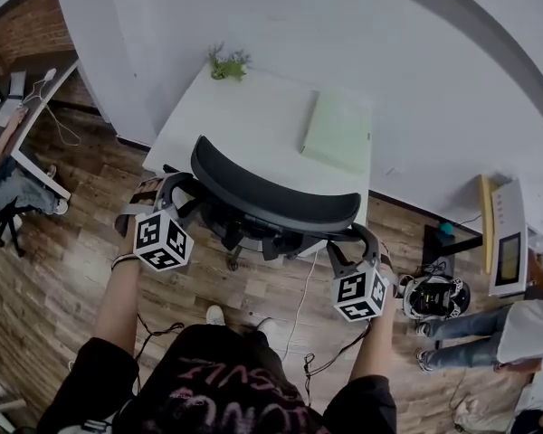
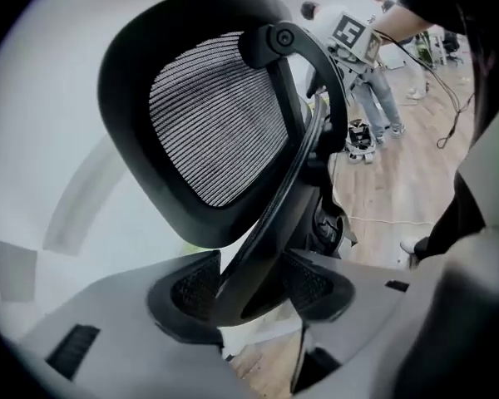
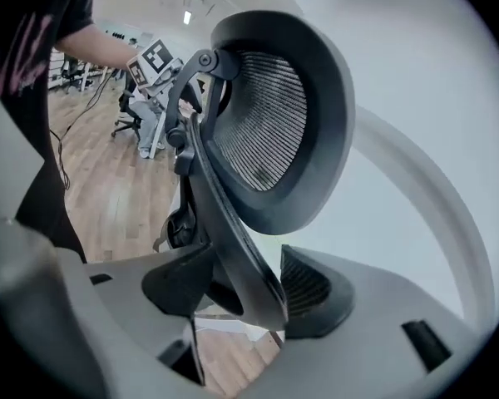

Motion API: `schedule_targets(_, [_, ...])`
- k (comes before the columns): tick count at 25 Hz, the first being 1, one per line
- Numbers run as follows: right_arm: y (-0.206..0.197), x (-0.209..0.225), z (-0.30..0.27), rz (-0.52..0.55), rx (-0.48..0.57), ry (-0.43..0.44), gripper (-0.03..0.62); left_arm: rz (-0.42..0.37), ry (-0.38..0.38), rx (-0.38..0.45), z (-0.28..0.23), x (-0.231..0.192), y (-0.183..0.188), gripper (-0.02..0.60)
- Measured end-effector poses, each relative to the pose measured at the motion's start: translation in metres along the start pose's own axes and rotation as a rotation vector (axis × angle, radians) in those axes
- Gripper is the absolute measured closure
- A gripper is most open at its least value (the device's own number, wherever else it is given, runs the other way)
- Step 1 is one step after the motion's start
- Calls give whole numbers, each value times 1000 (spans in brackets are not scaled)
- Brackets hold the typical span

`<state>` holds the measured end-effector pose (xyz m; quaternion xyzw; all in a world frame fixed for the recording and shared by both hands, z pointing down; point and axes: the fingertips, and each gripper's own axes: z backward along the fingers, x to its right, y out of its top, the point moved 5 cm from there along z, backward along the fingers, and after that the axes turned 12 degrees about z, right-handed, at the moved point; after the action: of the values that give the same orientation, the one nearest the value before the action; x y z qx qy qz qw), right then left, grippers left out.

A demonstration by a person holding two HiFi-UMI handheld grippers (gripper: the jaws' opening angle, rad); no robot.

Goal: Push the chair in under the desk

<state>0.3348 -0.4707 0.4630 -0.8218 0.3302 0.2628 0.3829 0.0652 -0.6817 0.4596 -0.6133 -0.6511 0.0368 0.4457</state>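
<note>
Clamping a back-frame strut of the office chair (image 1: 271, 199) apiece, left gripper (image 2: 251, 285) and right gripper (image 3: 243, 288) flank it at the near edge of the white desk (image 1: 244, 125); the backrest hides its seat.

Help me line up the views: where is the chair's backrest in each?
Head view: backrest, centre, seen from above.
Left gripper view: upper centre-left, its frame clamped between the jaws.
Right gripper view: upper centre-right, frame clamped likewise.
Shared landmark: wooden floor.
</note>
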Motion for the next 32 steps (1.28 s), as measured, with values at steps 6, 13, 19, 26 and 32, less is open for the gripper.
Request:
schedule_targets(6, [-5, 3, 20, -158, 71, -70, 346, 109, 33, 12, 20, 8, -2, 342])
schedule_targets(13, [-3, 3, 40, -286, 122, -178, 471, 332, 88, 99, 42, 7, 4, 415])
schedule_targets(19, [-6, 8, 58, -419, 158, -255, 556, 448, 140, 199, 58, 12, 17, 488])
schedule_targets(26, [-16, 16, 67, -528, 168, -310, 560, 624, 199, 344, 74, 1, 22, 558])
schedule_targets(32, [-17, 19, 76, -607, 238, -323, 565, 681, 219, 405, 84, 4, 32, 566])
